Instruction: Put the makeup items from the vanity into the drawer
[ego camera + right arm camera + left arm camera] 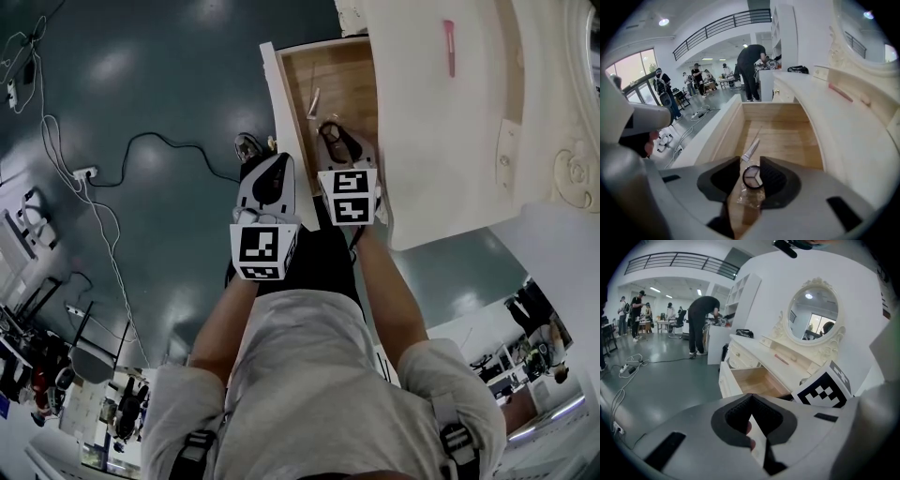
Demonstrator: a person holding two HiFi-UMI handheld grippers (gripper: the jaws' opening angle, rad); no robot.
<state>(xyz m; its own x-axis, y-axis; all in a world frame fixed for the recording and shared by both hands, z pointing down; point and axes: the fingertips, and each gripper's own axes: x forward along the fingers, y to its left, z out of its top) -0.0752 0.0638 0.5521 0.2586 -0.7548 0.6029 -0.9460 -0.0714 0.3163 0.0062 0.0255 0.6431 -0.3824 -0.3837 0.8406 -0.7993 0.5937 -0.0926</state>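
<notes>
The right gripper [750, 160] points down into the open drawer [771, 112], its jaws released and standing apart. Between them a round compact [753, 177] (in crinkled clear wrap) lies on the wooden drawer floor near the front, close against the right-hand pad with a gap at its other side. Just beyond the jaws a white tube [751, 150] lies aslant on the same floor. A pink stick [841, 92] lies on the white bench [843, 136] below the oval mirror [813, 315]. The left gripper [750, 397] hangs beside the drawer front over the floor, jaws clenched tip to tip.
</notes>
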